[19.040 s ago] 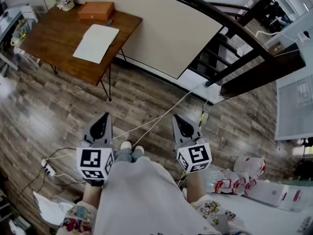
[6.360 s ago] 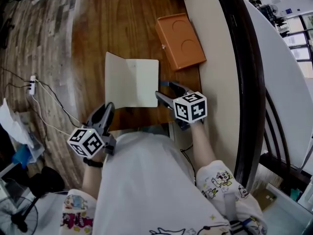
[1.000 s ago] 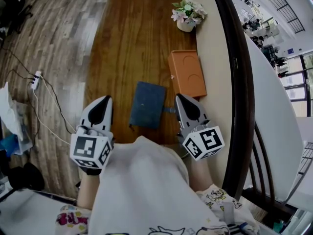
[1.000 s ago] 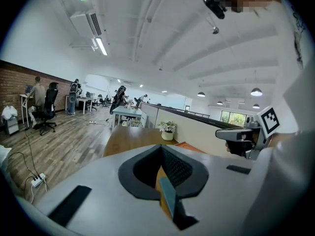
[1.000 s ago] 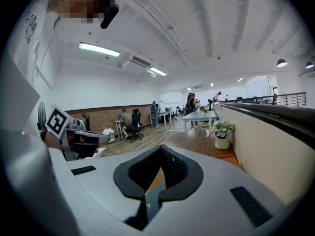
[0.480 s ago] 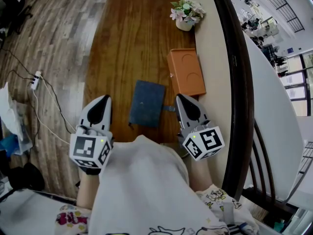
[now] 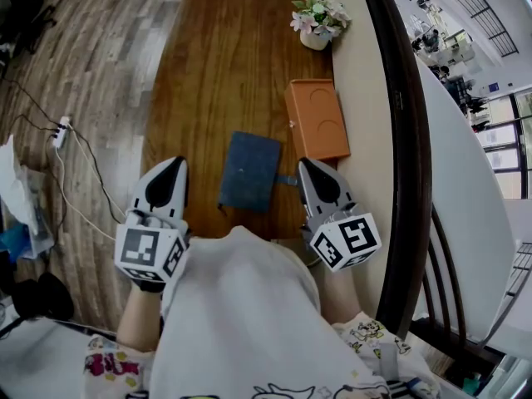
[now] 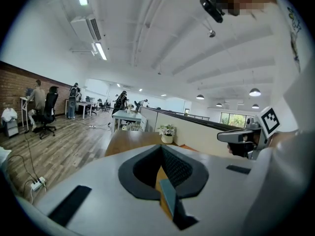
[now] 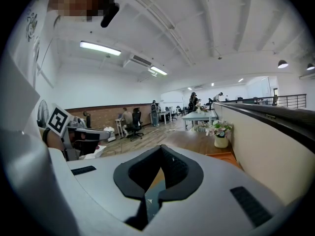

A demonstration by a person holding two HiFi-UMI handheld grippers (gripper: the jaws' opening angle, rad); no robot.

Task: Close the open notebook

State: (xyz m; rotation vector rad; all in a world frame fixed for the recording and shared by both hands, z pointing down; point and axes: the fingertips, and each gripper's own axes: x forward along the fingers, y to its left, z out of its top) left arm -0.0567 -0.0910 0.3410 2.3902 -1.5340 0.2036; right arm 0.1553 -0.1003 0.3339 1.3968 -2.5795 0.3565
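Now the blue notebook (image 7: 250,171) lies closed by the near edge of the table (image 7: 216,56), long side pointing away, between the left gripper (image 7: 175,165) and the nearer right gripper (image 7: 305,167), both with fingers squeezed together, holding nothing.

The closed dark-blue notebook (image 7: 250,172) lies at the near end of the brown wooden table (image 7: 216,73), between the left gripper (image 7: 176,163) and the right gripper (image 7: 304,164). Just to its far right lies a flat orange rectangular box (image 7: 317,120). A white pot of flowers (image 7: 318,25) stands farther right.
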